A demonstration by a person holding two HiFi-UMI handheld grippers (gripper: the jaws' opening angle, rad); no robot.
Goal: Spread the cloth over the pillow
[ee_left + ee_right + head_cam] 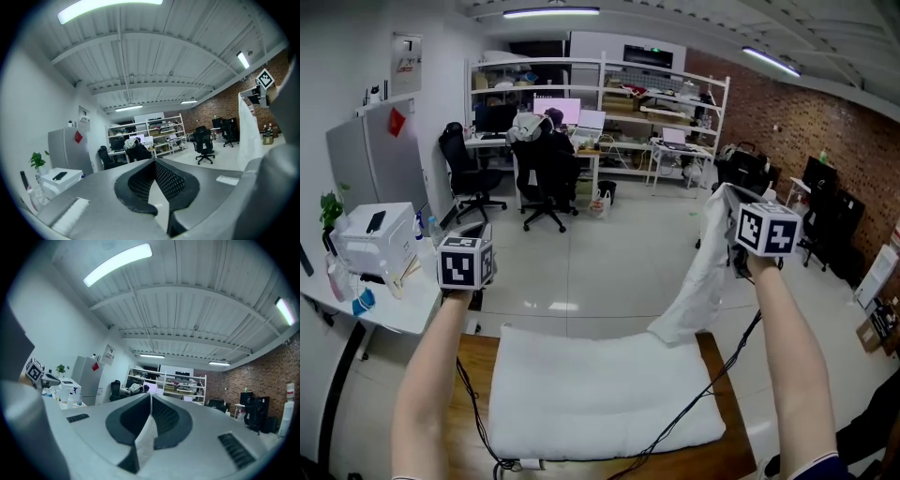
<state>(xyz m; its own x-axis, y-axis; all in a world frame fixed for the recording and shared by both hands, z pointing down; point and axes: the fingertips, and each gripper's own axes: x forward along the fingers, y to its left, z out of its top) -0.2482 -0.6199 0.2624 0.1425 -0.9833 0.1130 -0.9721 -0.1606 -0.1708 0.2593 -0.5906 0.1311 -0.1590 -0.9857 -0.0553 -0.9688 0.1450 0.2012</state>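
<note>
My right hand-held gripper [150, 397] pinches a fold of the cloth [146, 439] and holds it high, I judge so the sheet hangs free for drawing across; my left hand-held gripper [153, 161] is pressed together on nothing; only the head view shows the cloth's lower end resting on the far right corner of the pillow [600, 394], on the worktop [473, 375]; the pinch shows only in the right gripper view.
</note>
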